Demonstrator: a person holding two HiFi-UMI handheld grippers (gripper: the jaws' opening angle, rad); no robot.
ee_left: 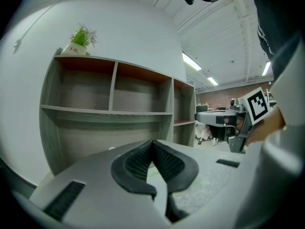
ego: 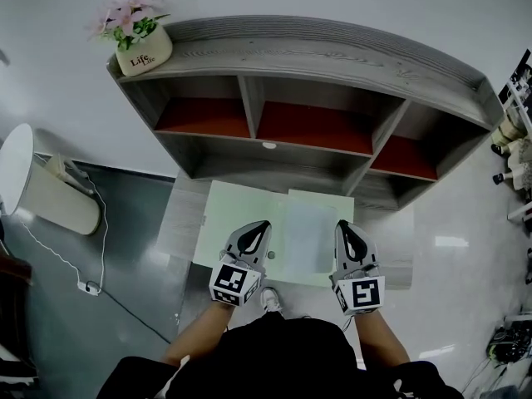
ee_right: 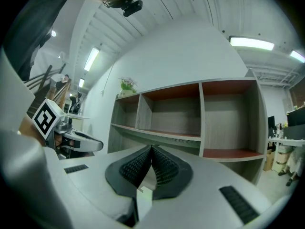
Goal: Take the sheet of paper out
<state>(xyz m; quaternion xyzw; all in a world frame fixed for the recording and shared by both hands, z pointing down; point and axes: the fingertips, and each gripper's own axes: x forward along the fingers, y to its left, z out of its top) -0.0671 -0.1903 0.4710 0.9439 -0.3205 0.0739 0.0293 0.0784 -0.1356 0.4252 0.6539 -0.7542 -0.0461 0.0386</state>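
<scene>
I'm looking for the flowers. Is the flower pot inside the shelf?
No, the flower pot stands on top of the shelf, at its left end.

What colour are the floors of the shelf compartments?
Dark red compartment floors, in a grey wood shelf; clearest in the head view.

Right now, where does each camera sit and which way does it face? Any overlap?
Head view: on the person's head, steeply down at the shelf unit and pale table; shows forearms, left gripper, right gripper.
Left gripper view: on the left gripper, roughly level along its shut jaws at the shelf unit; right gripper at right edge.
Right gripper view: on the right gripper, likewise; left gripper at left edge.
Shared: all three show shelf unit and flower pot.
</scene>
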